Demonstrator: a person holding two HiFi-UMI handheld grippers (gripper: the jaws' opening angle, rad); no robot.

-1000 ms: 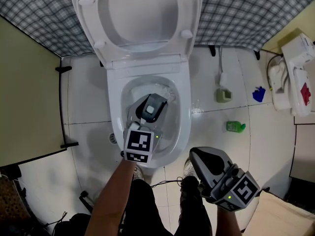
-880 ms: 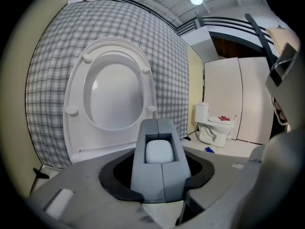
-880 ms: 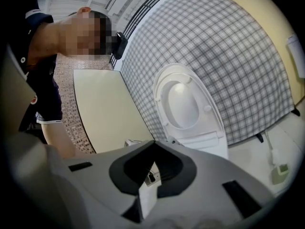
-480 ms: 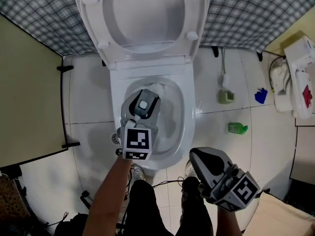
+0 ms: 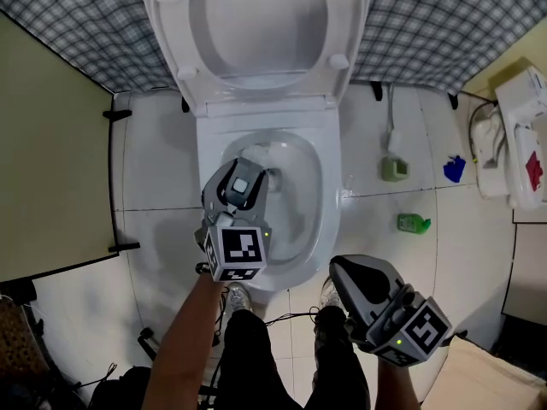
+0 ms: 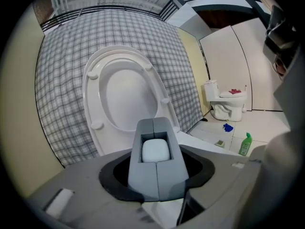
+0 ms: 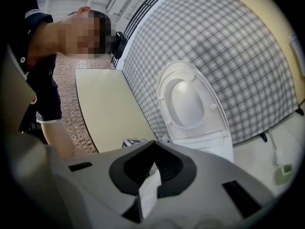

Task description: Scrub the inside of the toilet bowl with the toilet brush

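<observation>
Tongs status: the left tongs (image 5: 242,180) are clenched on the toilet brush (image 6: 156,151), whose rounded white handle end is seen framed between the two closed jaws in the left gripper view. The right tongs (image 5: 342,271) are closed with nothing between the jaws; they are held low at the right of the head view, well apart from the toilet and above the person's shoes.

The left tongs are positioned over the toilet bowl (image 5: 328,196), above the left half of the opening, and are angled downward into it. The brush is directed from the tongs into the bowl; a pale form is visible just beyond the jaw tips near the rear of the bowl, but the brush head cannot be made out clearly.

The seat and lid (image 5: 256,24) are raised upright against a checked wall covering (image 5: 77,24). On the white tiled floor (image 5: 154,169) to the right of the toilet, a green bottle (image 5: 410,222) is lying and a blue object (image 5: 452,168) is located farther right, both well apart from the bowl.
</observation>
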